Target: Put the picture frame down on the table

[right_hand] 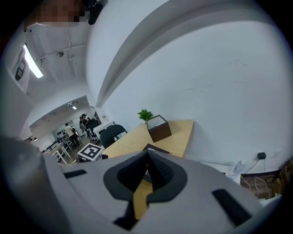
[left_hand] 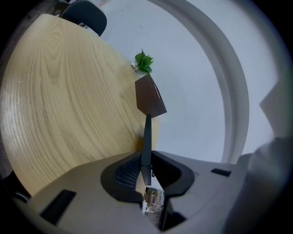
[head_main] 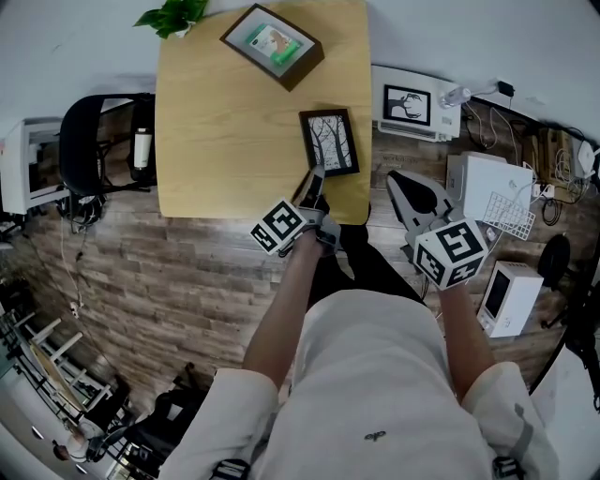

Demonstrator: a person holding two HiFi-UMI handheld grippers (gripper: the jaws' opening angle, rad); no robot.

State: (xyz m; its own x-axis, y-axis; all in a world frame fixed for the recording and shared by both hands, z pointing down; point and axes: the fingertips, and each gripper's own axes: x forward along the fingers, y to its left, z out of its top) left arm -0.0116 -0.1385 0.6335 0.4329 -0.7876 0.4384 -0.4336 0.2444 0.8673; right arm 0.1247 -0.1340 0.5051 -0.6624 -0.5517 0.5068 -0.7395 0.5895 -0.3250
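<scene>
The picture frame (head_main: 329,142), dark-rimmed with a print of bare trees, is face up at the wooden table's (head_main: 225,122) front right corner. My left gripper (head_main: 311,187) is shut on its near edge. In the left gripper view the frame (left_hand: 146,137) shows edge-on, clamped between the jaws, with the table top (left_hand: 68,114) beside it. I cannot tell whether it rests on the wood. My right gripper (head_main: 405,184) hangs off the table to the right, over the floor, shut and with nothing in it. Its jaws (right_hand: 147,157) meet in its own view.
A brown box (head_main: 273,45) with a picture on top sits at the table's far edge, beside a green plant (head_main: 172,14). A black chair (head_main: 89,141) stands left of the table. White boxes and appliances (head_main: 487,187) with cables crowd the floor at the right.
</scene>
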